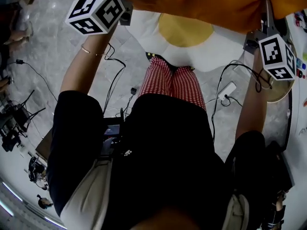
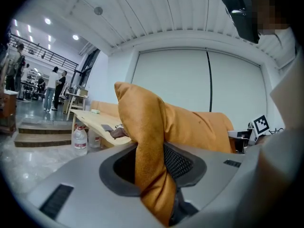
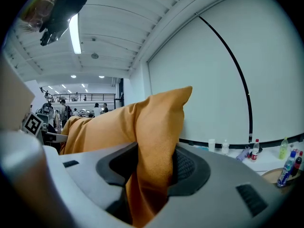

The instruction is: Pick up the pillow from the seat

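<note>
One orange pillow spans two tools. The left tool is clenched on one pillow corner. The right tool is clenched on the opposite corner. The pillow is held up over one white-and-yellow seat.

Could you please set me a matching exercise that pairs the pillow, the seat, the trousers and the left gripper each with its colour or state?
Things:
1. pillow
2. seat
3. trousers
4. left gripper

Colour or state:
a. red and white checks
b. clamped on a pillow corner
c. orange
d. white with a yellow middle

Pairs: 1-c, 2-d, 3-a, 4-b.
</note>
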Available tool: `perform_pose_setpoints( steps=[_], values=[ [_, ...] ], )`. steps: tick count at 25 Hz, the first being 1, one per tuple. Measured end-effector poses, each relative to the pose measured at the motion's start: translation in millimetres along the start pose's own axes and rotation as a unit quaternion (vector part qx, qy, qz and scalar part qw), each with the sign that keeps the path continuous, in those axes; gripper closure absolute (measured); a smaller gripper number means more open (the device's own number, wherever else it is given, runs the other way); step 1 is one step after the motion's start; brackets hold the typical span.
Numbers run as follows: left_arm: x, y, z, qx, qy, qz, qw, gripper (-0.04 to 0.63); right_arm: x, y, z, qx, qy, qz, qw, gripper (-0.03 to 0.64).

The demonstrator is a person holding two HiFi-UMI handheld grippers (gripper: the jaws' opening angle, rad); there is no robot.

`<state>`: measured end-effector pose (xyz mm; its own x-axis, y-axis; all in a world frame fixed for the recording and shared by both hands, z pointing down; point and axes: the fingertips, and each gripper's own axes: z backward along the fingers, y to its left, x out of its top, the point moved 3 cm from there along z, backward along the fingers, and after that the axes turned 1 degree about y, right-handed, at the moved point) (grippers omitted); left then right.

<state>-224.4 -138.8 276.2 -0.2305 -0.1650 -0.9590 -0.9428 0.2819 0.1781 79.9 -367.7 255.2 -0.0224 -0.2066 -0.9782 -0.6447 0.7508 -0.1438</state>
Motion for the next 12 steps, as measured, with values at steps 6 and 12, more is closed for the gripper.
perform_pose_setpoints(
  steps=[6,12],
  values=[
    [19.9,3.5,17.5,0.006,-0.005,-0.004,1.0000,0.443,17.2,15.2,2.8,0.008,-0.013,0.001,1.000,0.410],
    [52.2,-4.2,37.8,0.016,-0.021,-0.033,0.9991,0.443,35.2,23.6,13.8,0.020,-0.025,-0.005,0.999,0.410]
  ],
)
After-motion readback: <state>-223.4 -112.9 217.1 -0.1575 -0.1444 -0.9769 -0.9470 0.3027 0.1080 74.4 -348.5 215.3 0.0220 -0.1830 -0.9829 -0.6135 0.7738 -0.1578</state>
